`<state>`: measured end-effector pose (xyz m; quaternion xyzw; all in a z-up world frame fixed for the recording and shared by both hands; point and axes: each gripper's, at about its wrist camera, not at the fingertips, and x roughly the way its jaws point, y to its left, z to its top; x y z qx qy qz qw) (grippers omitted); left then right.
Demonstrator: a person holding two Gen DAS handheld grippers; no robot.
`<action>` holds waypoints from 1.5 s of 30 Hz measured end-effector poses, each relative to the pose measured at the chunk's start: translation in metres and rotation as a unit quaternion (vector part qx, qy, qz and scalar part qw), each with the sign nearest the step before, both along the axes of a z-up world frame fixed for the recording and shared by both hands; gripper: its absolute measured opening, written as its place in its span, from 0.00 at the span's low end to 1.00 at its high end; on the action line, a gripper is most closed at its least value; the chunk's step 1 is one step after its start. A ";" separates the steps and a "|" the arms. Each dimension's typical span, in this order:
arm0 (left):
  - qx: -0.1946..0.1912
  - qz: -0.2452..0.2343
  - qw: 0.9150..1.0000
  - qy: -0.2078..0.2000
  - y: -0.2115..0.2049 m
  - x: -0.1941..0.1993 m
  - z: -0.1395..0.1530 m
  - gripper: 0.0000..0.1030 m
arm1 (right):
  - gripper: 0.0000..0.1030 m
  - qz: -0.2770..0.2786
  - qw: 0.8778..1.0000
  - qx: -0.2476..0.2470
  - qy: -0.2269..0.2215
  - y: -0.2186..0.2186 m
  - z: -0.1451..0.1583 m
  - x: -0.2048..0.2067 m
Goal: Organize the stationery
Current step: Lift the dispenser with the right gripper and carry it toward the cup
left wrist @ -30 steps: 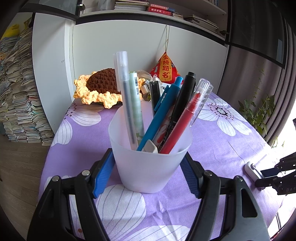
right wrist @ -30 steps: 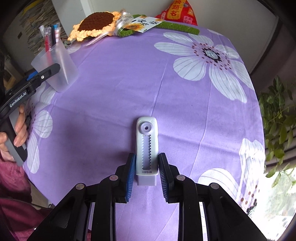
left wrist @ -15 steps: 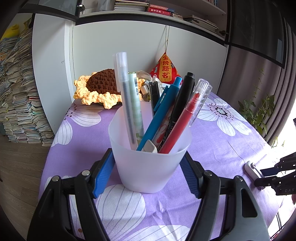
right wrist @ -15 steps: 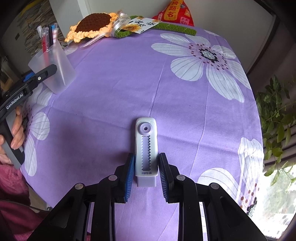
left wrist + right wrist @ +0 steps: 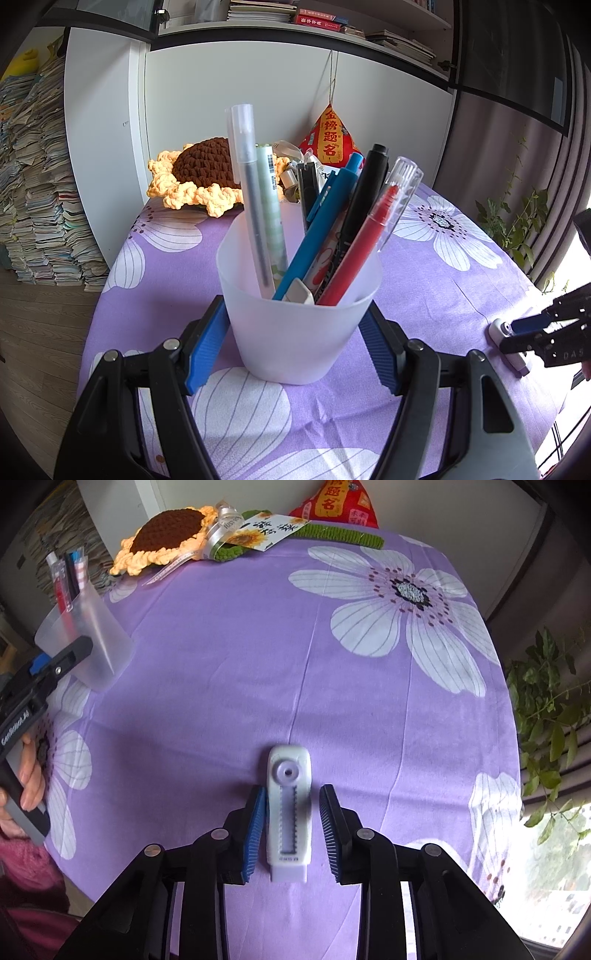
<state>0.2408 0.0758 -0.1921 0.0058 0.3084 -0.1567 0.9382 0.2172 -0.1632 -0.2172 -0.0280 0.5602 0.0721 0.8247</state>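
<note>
On the purple flower cloth (image 5: 258, 664), the right tongs (image 5: 291, 827) sit spread around the white eraser (image 5: 289, 812), maybe touching one side. Squeeze evenly. The left tongs (image 5: 295, 343) pinch the cup (image 5: 299, 314).

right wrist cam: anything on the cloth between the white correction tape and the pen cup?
Nothing. In the right wrist view only bare purple tablecloth separates the correction tape, between the right tool's pads, from the pen cup.

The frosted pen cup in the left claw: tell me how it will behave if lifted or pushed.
The frosted pen cup looks like thin plastic, so probably light and slightly squeezable. The tall pens lean out above its rim, so it may be top-heavy and tip if pushed high. The left claw brackets its smooth tapered wall, which could slip.
</note>
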 end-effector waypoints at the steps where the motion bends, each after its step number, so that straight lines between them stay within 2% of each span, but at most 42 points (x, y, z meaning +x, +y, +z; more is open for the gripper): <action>1: 0.000 0.000 1.000 0.000 0.000 0.000 0.000 0.68 | 0.32 -0.001 1.000 0.000 0.000 0.001 0.000 0.003; 7: 0.000 0.000 1.000 0.000 0.000 0.000 0.000 0.68 | 0.33 -0.008 1.000 0.000 0.016 0.002 -0.004 0.018; 17: 0.000 0.000 1.000 0.000 0.000 0.000 0.000 0.68 | 0.33 0.000 1.000 -0.011 0.007 0.010 -0.004 0.024; 20: 0.000 0.000 1.000 0.000 0.000 0.000 0.000 0.68 | 0.25 0.005 1.000 -0.011 -0.002 0.012 -0.004 0.023; 23: 0.000 0.000 1.000 0.000 0.000 0.000 0.000 0.68 | 0.25 0.009 1.000 -0.010 -0.004 0.012 -0.001 0.021; 39: 0.000 0.000 1.000 0.001 0.000 0.000 0.000 0.68 | 0.25 0.020 0.996 0.022 -0.084 0.020 0.059 -0.007; 45: 0.000 0.000 1.000 0.001 0.000 0.000 0.000 0.68 | 0.25 0.031 0.994 0.026 -0.103 0.025 0.073 -0.015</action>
